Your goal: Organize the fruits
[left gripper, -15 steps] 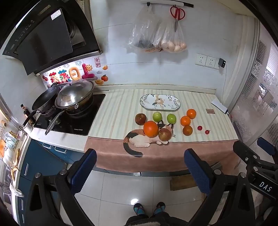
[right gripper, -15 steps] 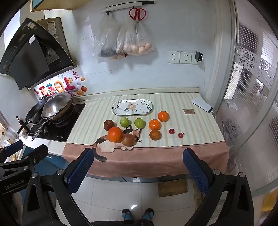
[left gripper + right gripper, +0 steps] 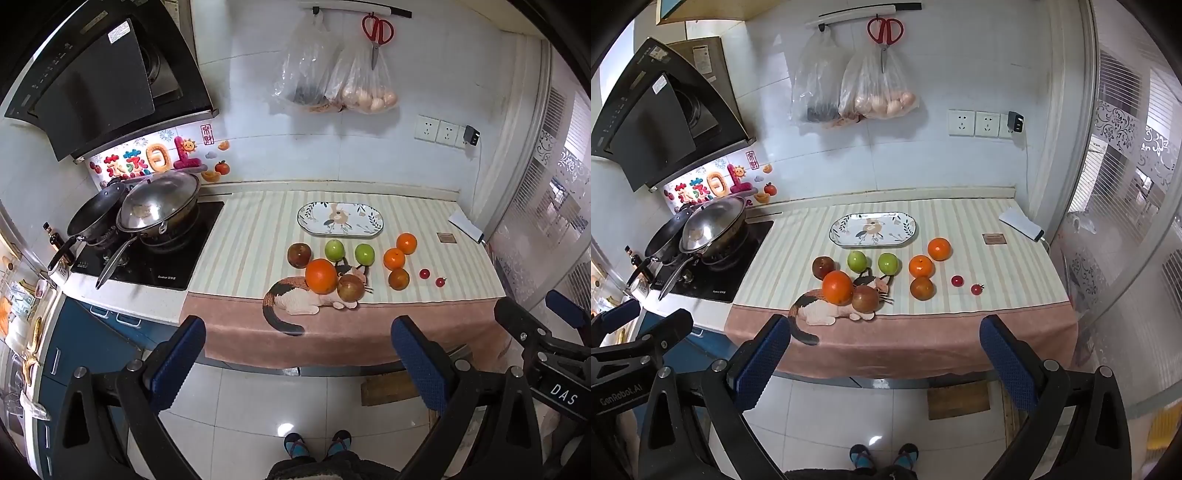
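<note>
Both your grippers, left [image 3: 297,354] and right [image 3: 884,356], hang with jaws wide, empty, off the bench [image 3: 979,332]. The tomatoes [image 3: 977,289] near its right front corner could roll off if nudged.

I count 2 green apples [image 3: 857,260] [image 3: 888,263], 3 small oranges [image 3: 939,249] [image 3: 921,266] [image 3: 921,288], 1 big orange [image 3: 837,287]. Also 2 brownish-red fruits [image 3: 823,267] [image 3: 866,298], 2 cherry tomatoes [image 3: 957,281] [image 3: 976,289], 1 plate [image 3: 905,236]. On the wall: 2 plastic bags [image 3: 816,81] [image 3: 875,92], 1 pr scissors [image 3: 885,31].

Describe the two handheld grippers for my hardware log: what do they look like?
Both are black-framed with silver bolts. The left gripper and right gripper each carry two fingers faced with dimpled blue pads. White lettering marks the bodies: "DAS" on the right one, "GenRobot.AI" on the left. No cables or sleeves are visible; blue-strapped sandals show below.
</note>
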### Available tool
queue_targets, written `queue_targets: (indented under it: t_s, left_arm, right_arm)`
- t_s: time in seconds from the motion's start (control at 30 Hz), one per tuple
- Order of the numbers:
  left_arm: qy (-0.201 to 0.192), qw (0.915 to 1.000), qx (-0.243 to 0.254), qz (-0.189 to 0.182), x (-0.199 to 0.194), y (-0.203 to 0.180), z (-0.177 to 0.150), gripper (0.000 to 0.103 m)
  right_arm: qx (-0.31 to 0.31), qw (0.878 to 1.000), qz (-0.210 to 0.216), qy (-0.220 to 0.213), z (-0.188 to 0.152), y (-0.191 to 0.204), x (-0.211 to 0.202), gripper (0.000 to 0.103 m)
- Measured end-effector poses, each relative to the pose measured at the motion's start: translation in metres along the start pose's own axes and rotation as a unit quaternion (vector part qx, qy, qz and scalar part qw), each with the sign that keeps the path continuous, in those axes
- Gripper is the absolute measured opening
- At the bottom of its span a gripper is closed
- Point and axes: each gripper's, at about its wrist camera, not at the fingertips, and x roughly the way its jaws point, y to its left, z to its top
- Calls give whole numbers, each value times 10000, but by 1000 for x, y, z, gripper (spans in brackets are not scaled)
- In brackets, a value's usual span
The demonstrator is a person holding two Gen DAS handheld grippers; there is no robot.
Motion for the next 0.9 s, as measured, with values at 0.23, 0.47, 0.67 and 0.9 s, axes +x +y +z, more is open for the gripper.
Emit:
queue_targets:
  t_s: [0.23, 0.47, 0.67, 0.9]
  left_arm:
    - [-34, 10000, 6, -25, -2, 2, 5, 103]
    - [-91, 10000, -3, -39, -4, 4, 7, 103]
    - [-87, 10000, 7, -44, -5, 4, 7, 103]
    - [-72, 10000, 3, -54, -4, 4, 7, 103]
  right_arm:
    - [-10, 10000, -11, -23, 1, -1, 0, 103]
    - [0, 10000, 19, -78, 3, 0, -1, 103]
    - [-12, 10000, 35, -81, 1, -1, -2, 103]
    - [-6, 10000, 26, -53, 3, 0, -1, 103]
